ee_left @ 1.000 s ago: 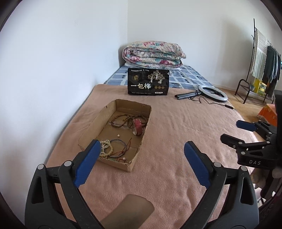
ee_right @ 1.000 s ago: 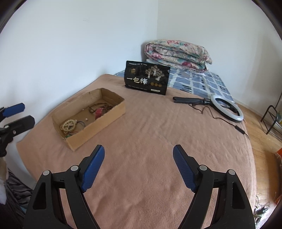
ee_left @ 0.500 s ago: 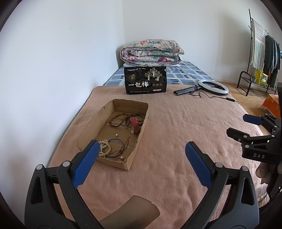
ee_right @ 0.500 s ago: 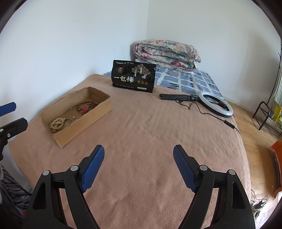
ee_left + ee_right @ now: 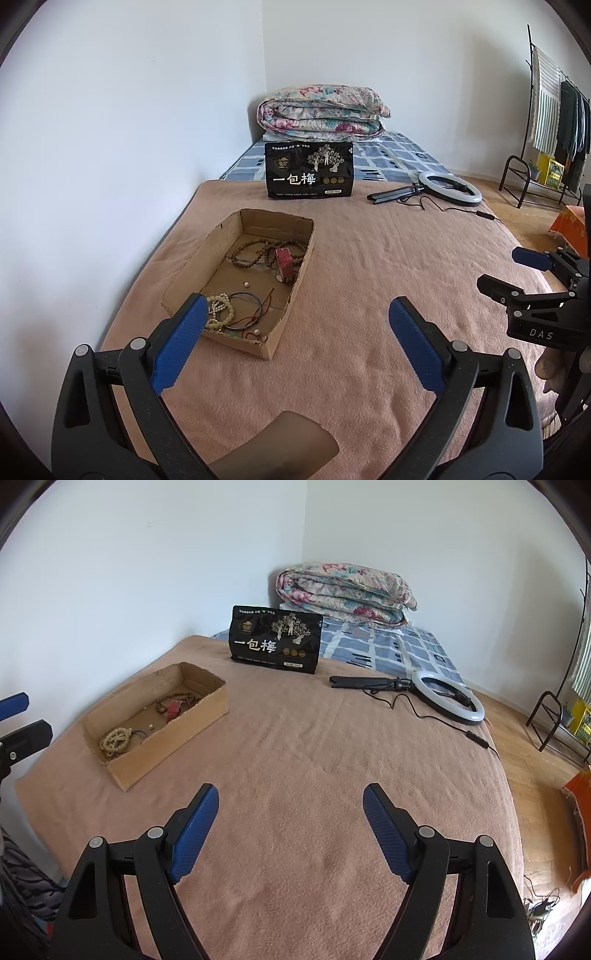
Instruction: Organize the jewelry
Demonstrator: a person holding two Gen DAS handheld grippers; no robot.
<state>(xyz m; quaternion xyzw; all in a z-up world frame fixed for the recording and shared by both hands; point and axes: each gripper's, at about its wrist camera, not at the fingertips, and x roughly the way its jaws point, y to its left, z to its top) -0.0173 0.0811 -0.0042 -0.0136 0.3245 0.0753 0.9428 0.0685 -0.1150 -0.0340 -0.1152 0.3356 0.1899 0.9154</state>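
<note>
Cardboard box (image 5: 236, 280) on the bed's pink blanket (image 5: 369, 266), holding bracelets (image 5: 221, 314), a bead necklace (image 5: 255, 253) and a red watch (image 5: 284, 264). Left tool (image 5: 295, 314) wide open, empty, just short of the box. Right tool (image 5: 290, 794) equally spread, empty, right of the box. Hoop bracelet seen clearly only from the left.

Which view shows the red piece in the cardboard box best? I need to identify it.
The left wrist view: the red piece is nearer and seen from above. The right wrist view shows it smaller, with the cardboard box wall close in front.
</note>
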